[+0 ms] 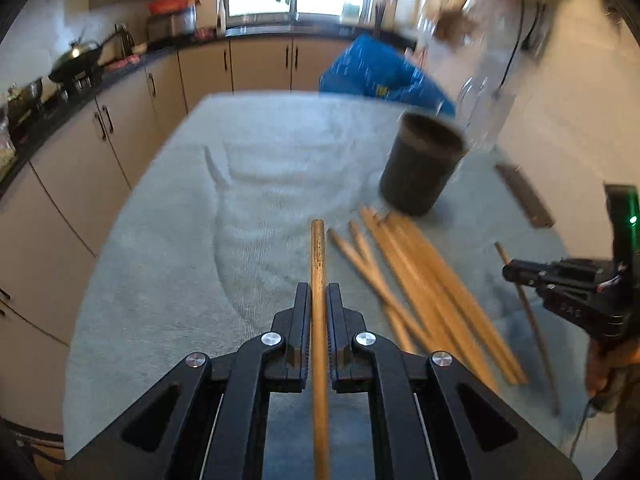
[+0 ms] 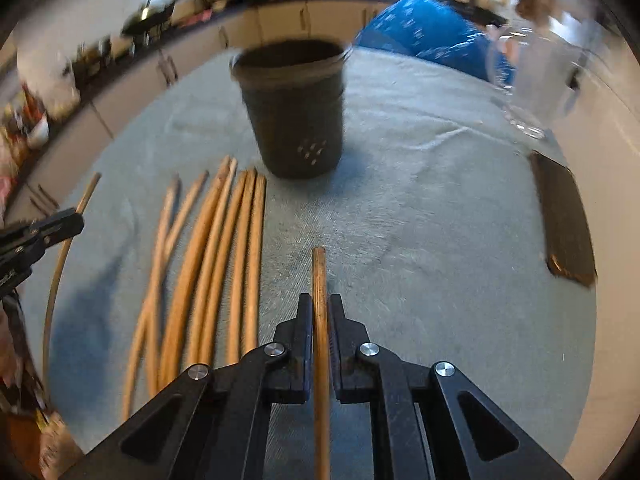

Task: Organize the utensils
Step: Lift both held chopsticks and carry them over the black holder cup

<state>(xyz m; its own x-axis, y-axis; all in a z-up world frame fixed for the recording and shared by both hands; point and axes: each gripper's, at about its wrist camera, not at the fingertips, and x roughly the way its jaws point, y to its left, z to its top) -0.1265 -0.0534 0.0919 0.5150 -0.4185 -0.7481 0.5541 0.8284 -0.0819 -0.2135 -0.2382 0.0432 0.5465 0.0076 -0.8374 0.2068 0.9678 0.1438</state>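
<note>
The dark round plastic utensil holder stands upright on the pale blue-grey cloth; its interior is not visible. Just before it lies a loose bundle of wooden chopsticks. Your left gripper is closed on one brown wooden chopstick; your right gripper likewise pinches a single brown chopstick, both sticks pointing forward.

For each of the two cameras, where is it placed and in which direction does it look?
Left wrist: on the left gripper, facing forward over the grey cloth table; right gripper at its right edge.
Right wrist: on the right gripper, facing the dark round plastic holder; left gripper at its left edge.
Shared: holder, loose wooden chopsticks, blue bag; each gripper clamps one chopstick.
</note>
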